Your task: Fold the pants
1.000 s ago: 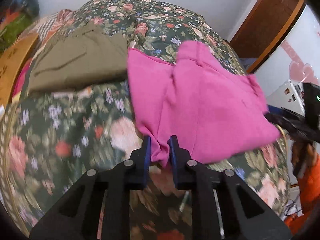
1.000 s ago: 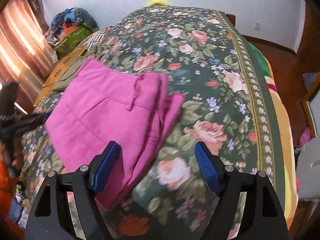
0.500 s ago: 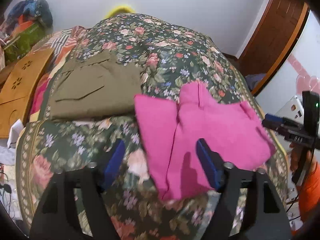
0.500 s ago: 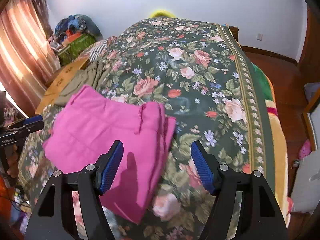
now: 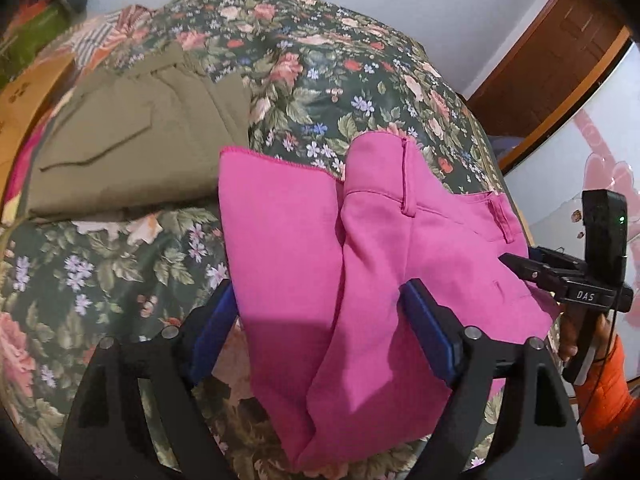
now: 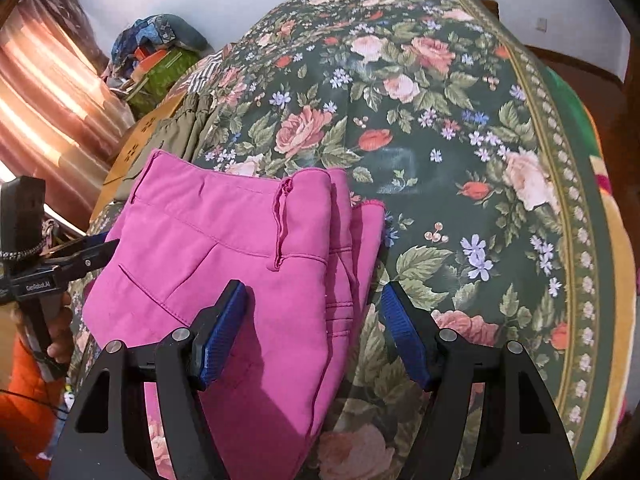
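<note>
Pink pants point(image 5: 360, 264) lie folded near the bed's point(image 5: 340, 92) front edge, beside folded olive pants point(image 5: 132, 140). My left tongs point(image 5: 316, 332) are opening wide over them; my right tongs point(image 6: 312, 332) stand wide, gripping nothing.

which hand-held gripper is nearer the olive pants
Left. The left hand-held gripper sits open over the pink pants' near edge, with the olive pants just beyond on its side. The right hand-held gripper is at the pink pants' opposite edge, farther away.
</note>
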`<state>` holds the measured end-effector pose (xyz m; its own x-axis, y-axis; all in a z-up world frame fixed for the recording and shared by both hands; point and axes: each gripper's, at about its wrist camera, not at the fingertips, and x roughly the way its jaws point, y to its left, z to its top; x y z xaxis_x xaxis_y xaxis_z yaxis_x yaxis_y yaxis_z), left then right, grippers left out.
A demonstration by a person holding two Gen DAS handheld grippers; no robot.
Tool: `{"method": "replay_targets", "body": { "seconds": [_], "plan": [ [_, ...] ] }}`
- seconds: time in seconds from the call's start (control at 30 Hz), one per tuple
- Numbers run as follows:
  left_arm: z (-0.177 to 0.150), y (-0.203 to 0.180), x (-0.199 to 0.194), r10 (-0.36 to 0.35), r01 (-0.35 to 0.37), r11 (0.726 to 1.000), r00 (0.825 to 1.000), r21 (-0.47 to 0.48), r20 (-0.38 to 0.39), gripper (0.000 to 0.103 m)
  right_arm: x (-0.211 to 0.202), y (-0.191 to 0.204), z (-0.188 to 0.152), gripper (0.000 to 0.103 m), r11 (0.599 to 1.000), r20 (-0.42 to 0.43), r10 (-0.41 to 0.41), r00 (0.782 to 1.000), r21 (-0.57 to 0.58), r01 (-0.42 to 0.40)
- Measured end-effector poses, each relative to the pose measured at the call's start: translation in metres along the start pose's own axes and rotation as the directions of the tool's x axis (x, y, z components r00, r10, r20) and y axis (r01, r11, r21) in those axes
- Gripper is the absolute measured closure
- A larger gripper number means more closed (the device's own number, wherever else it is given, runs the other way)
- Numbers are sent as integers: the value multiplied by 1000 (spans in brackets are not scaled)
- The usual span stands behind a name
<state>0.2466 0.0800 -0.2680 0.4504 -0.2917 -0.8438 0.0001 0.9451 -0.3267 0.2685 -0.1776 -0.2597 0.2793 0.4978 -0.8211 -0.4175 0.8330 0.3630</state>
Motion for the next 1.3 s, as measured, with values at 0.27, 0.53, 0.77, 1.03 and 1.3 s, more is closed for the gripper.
{"method": "replay_targets", "body": {
  "seconds": [0.27, 0.53, 0.77, 1.03, 1.3],
  "plan": [
    [1, -2, 3, -41, 41, 999, 999, 10, 16, 42, 8, -9, 2, 43, 998, -8, 62, 998, 19, -62],
    [6, -22, -4, 4, -8, 996, 999, 89, 36, 79, 8, -4, 9, 71, 996, 12, 86, 996, 7, -86],
    [7, -36, -30, 34, -46, 991, 994, 125, 100, 87, -13, 10, 16, 83, 998, 73, 57, 996, -42, -54],
    [8, -38, -77, 33, -57, 991, 981, 122, 193, 88, -46, 39, 23, 85, 993, 150, 74, 986, -101, -59],
    [28, -4, -115, 37, -63, 994, 964, 90, 263, 88, -55, 82, 47, 85, 982, 210, 103, 972, -175, -66]
  ]
}}
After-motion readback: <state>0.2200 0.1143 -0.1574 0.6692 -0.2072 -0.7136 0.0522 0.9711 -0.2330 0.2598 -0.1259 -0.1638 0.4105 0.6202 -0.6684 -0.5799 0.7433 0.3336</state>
